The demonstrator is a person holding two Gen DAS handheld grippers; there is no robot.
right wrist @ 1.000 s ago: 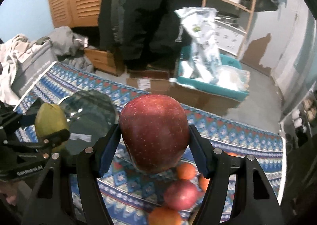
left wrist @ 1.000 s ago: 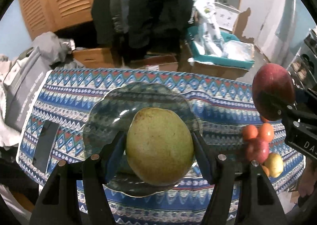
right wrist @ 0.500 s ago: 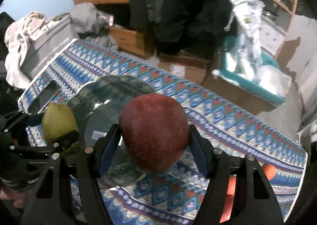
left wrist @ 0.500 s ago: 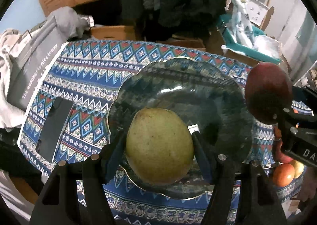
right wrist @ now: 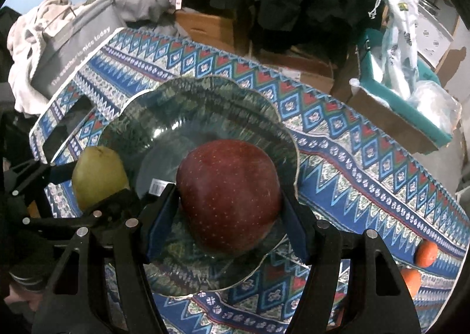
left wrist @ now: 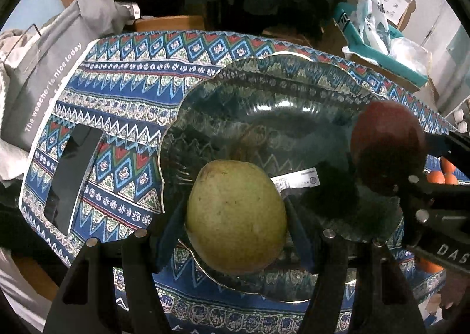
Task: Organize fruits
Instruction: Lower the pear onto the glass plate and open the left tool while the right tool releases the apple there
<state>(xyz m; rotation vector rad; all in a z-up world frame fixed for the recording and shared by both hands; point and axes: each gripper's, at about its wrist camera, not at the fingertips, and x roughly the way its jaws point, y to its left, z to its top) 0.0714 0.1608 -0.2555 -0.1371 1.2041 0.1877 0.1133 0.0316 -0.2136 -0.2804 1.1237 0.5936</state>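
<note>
My left gripper (left wrist: 236, 223) is shut on a yellow-green pear (left wrist: 236, 216), held over the near left part of a clear glass plate (left wrist: 264, 93) on the patterned cloth. My right gripper (right wrist: 229, 210) is shut on a dark red apple (right wrist: 229, 193), held above the middle of the same plate (right wrist: 205, 98). In the left wrist view the apple (left wrist: 387, 145) hangs at the right over the plate. The right wrist view has the pear (right wrist: 98, 175) at the plate's left rim. Both fruits look to be above the glass; contact is not clear.
Small orange fruits (right wrist: 426, 254) lie on the cloth to the right of the plate, also seen as oranges (left wrist: 443, 175) in the left wrist view. A black phone (left wrist: 72, 178) lies at the cloth's left end. A grey bag (left wrist: 38, 69) stands beyond that end. Boxes and a teal bin (right wrist: 411, 104) sit behind the table.
Both grippers have come down and moved in over the plate, which now looms larger beneath them. The pear and apple stay gripped, and the loose fruits have slid to the right edge.
</note>
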